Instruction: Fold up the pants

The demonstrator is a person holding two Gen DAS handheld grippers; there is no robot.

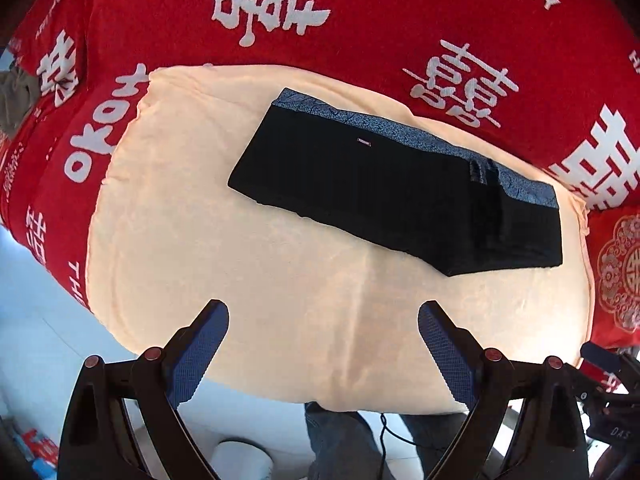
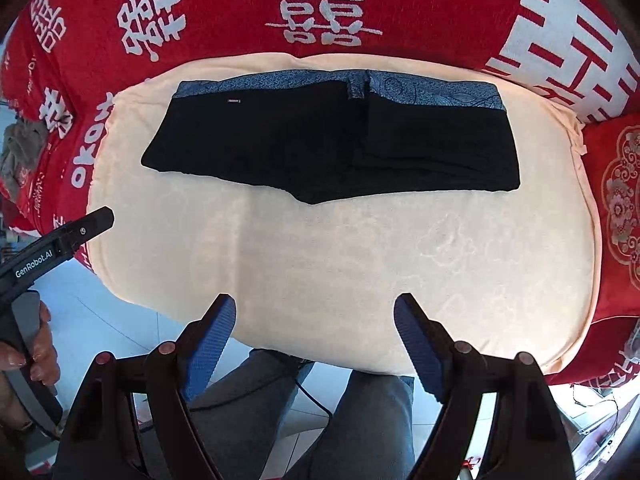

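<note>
Black pants [image 1: 400, 196] with a blue patterned waistband lie folded into a flat rectangle on a cream towel [image 1: 248, 272] spread over a red bedcover. They also show in the right wrist view [image 2: 332, 148], waistband at the far side. My left gripper [image 1: 323, 316] is open and empty, hovering over the towel's near part, short of the pants. My right gripper [image 2: 315, 308] is open and empty, above the towel's near edge. The left gripper's body [image 2: 60, 240] shows at the left of the right wrist view, held by a hand.
The red bedcover [image 2: 224, 8] with white characters surrounds the towel [image 2: 360, 264]. A red embroidered cushion [image 2: 616, 200] lies at the right. A grey-brown cloth [image 1: 16, 96] lies at the far left. The person's jeans-clad legs [image 2: 360, 420] and a black cable are below, over pale floor.
</note>
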